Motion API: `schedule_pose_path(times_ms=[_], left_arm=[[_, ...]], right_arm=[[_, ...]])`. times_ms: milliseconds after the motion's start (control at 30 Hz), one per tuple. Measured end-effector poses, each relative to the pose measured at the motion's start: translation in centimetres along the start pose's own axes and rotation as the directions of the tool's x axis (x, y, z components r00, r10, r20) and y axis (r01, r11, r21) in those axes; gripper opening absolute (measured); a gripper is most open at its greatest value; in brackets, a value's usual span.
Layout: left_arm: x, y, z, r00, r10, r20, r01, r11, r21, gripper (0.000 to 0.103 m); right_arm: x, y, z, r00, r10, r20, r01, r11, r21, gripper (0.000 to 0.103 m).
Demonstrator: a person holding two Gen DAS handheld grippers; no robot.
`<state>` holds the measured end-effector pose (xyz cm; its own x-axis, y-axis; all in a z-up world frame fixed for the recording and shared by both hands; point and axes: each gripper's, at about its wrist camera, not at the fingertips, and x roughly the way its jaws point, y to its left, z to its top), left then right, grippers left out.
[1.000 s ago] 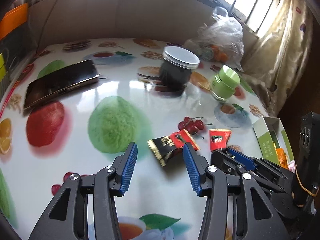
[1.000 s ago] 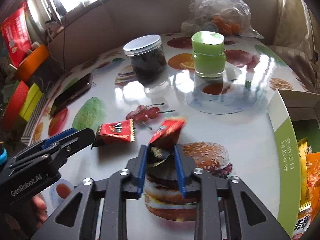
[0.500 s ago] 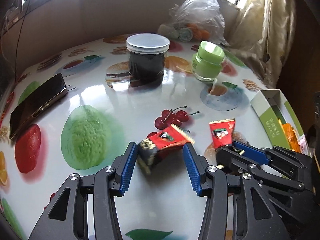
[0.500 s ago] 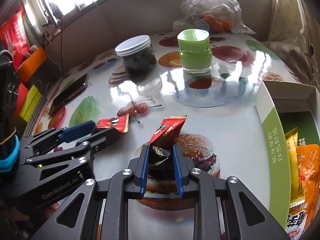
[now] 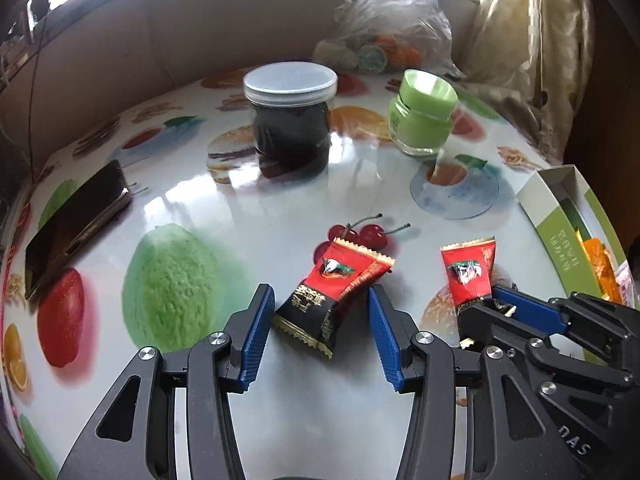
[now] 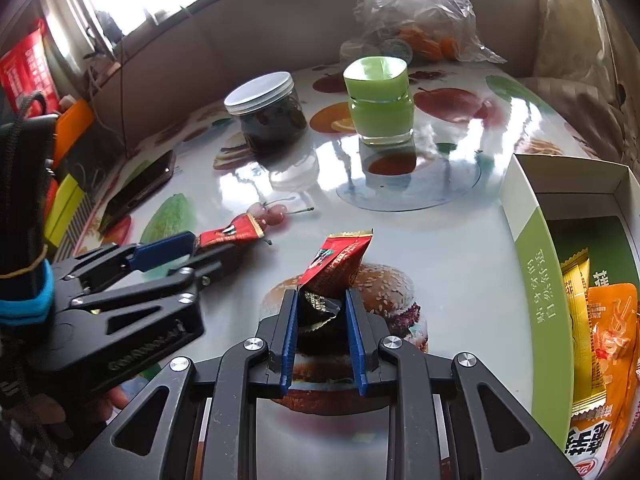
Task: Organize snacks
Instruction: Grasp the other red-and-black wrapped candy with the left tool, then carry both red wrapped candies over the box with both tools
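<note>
Two red-and-black snack packets are in play. One packet (image 5: pixel 332 292) lies flat on the fruit-print table (image 5: pixel 280 208), between the fingers of my open left gripper (image 5: pixel 320 300); the blue pads stand clear of its sides. My right gripper (image 6: pixel 323 300) is shut on the black end of the other packet (image 6: pixel 338 264), whose red end sticks up above the burger print. In the left wrist view that held packet (image 5: pixel 470 272) shows beside the right gripper (image 5: pixel 482 302). From the right wrist, the left gripper (image 6: pixel 208 249) and its packet (image 6: pixel 232 234) sit at the left.
A white-and-green box (image 6: pixel 536 264) with orange and yellow packets stands open at the right edge. A dark jar (image 5: pixel 290 124), a green jar (image 5: pixel 422 120) and a plastic bag (image 5: pixel 396 28) stand at the back. A phone (image 5: pixel 76 228) lies at the left.
My left gripper has rolled and come forward, so the lying packet is now between its fingers. My right gripper keeps its packet pinched and has hardly moved.
</note>
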<state>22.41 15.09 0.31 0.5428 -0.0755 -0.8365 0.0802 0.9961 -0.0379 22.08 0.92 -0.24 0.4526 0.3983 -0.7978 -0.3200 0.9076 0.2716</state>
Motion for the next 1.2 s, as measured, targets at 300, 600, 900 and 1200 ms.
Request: schedule_pose_path(times_ms=[300,600,900,1200], left_arm=[[0.3,-0.1,0.5,1.0,-0.007,0.008,0.007,1.0,-0.028,0.05],[0.0,0.4,0.3,1.0,0.009,0.016,-0.008,0.998,-0.066,0.028],[-1.3,0.0,-0.8,0.999,0.013,0.036,-0.01,0.996,-0.089,0.028],[-4.3,-1.1,-2.2,0.997,0.004,0.075,0.004,0.995,-0.096,0.028]], right_arm=[[-0.1,-0.1,-0.1,1.0,0.003,0.002,-0.003,1.0,0.0,0.022],[-0.3,0.0,-0.2,1.0,0.0,0.004,0.0,1.0,-0.003,0.022],[-0.8,-0.1,-0.7,1.0,-0.011,0.01,0.011,1.0,-0.012,0.021],[-2.5,-0.3,-1.8,1.0,-0.007,0.019,0.007,1.0,-0.011,0.021]])
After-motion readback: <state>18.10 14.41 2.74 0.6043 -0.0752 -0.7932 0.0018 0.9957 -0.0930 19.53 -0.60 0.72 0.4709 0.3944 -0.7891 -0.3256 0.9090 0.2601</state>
